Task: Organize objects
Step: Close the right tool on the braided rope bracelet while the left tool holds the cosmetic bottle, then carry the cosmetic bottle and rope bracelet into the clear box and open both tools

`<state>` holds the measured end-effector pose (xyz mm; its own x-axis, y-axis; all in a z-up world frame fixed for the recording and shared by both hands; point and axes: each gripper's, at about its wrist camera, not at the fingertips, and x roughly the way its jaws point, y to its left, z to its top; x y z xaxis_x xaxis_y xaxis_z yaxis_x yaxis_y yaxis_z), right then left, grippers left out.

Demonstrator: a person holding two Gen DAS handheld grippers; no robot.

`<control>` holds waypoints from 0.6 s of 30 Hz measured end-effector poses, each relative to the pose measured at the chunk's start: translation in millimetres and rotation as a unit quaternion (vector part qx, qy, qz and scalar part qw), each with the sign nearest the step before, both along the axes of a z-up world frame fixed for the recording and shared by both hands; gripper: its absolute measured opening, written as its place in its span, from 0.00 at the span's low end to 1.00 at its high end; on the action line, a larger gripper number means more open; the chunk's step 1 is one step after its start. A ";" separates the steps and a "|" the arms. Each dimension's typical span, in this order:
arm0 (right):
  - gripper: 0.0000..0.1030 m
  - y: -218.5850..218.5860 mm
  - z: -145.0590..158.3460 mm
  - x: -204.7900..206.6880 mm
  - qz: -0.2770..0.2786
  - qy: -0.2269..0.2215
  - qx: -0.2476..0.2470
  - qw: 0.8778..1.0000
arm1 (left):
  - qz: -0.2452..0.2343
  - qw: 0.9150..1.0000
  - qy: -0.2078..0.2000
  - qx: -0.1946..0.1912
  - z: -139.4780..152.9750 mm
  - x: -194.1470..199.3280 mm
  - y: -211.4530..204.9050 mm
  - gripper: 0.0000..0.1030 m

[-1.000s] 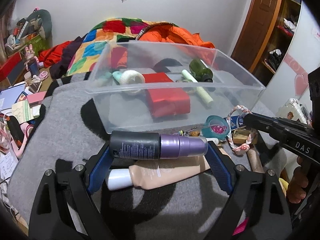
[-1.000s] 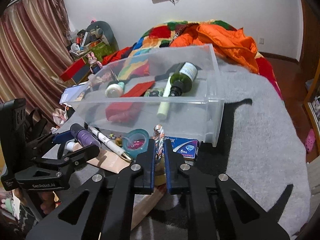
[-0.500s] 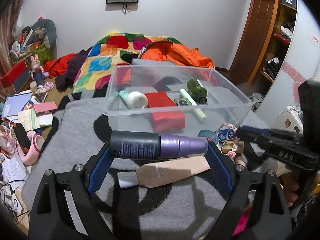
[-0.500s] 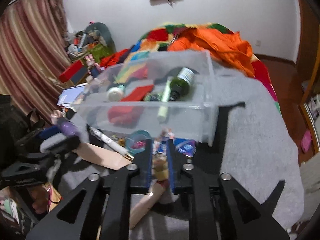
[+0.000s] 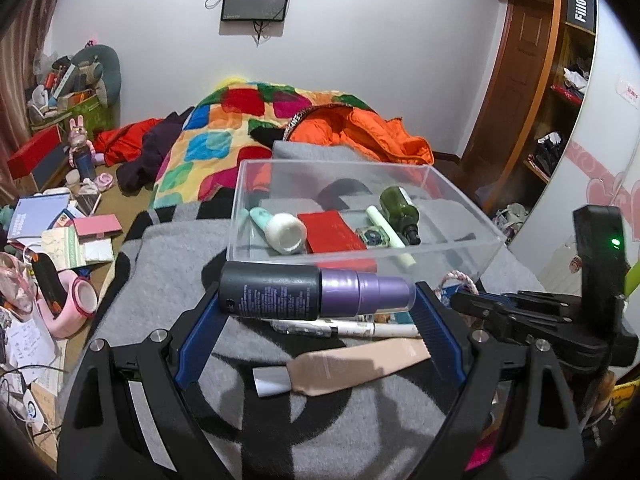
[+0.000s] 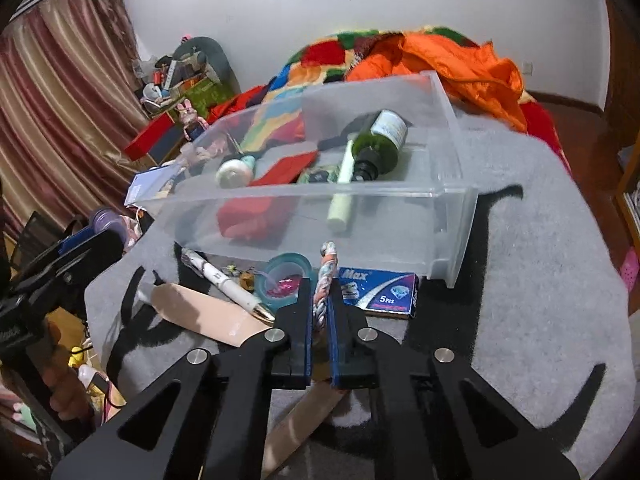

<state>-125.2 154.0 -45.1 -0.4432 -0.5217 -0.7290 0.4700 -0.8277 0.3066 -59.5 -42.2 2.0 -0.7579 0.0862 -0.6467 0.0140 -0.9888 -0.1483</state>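
Observation:
My left gripper is shut on a black and purple spray bottle, held crosswise above the grey blanket, short of the clear plastic bin. My right gripper is shut on a braided rope loop, lifted just in front of the bin. The bin holds a green bottle, a red box, a pale tube and a white-capped bottle. The left gripper shows at the left edge of the right wrist view.
On the blanket before the bin lie a beige tube, a white pen, a teal tape roll and a blue blade box. Colourful bedding lies behind. Floor clutter sits left of the bed.
Both grippers have risen and drawn back from the blanket with their objects. The rope loop has come up off the blanket in the right gripper. The bin now looks farther away.

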 end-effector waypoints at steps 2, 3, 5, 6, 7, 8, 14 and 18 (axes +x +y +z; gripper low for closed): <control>0.04 -0.4 9.0 5.2 0.006 0.014 -0.004 1.000 | -0.001 1.000 0.006 0.000 4.5 -1.4 0.1 0.88; 0.04 -0.6 14.9 8.3 0.009 0.022 -0.007 1.000 | -0.001 1.000 0.010 0.000 7.2 -2.5 0.3 0.88; 0.04 -1.0 26.8 11.7 0.014 0.037 -0.016 0.999 | -0.002 1.000 0.016 -0.002 11.8 -4.0 1.1 0.88; 0.04 -1.2 32.7 13.2 0.017 0.044 -0.022 0.999 | -0.003 1.000 0.020 -0.004 15.0 -5.7 2.0 0.88; 0.04 -1.4 38.7 14.1 0.019 0.051 -0.027 0.998 | -0.004 1.000 0.024 -0.006 17.6 -7.2 3.1 0.88; 0.04 -2.3 45.5 15.0 0.021 0.060 -0.032 0.997 | -0.005 1.000 0.026 -0.008 19.5 -8.7 3.9 0.88; 0.04 -4.2 81.0 7.5 0.019 0.109 -0.048 0.993 | -0.008 0.999 0.033 -0.016 26.3 -24.0 9.0 0.88; 0.04 -5.0 92.8 -5.0 0.006 0.132 -0.045 0.990 | -0.009 1.000 0.025 -0.012 24.7 -40.0 7.8 0.88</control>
